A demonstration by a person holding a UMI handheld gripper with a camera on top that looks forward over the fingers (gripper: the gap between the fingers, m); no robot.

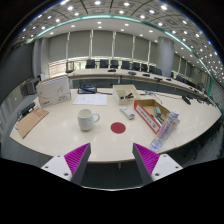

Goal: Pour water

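Note:
A white mug (88,120) stands on the pale table (60,138), its handle turned toward a small red disc (118,127) lying flat beside it. To the right a clear plastic bottle (165,130) leans tilted against a cardboard box (150,112). My gripper (111,162) hovers at the table's near edge, well short of the mug and the bottle. Its fingers (75,158) with magenta pads are spread wide, and nothing lies between them.
A white carton (53,91) and a brown board (30,121) lie at the left. A small open box (124,94) and a dark flat object (88,89) sit farther back. Desks and black chairs (110,66) line the windows beyond.

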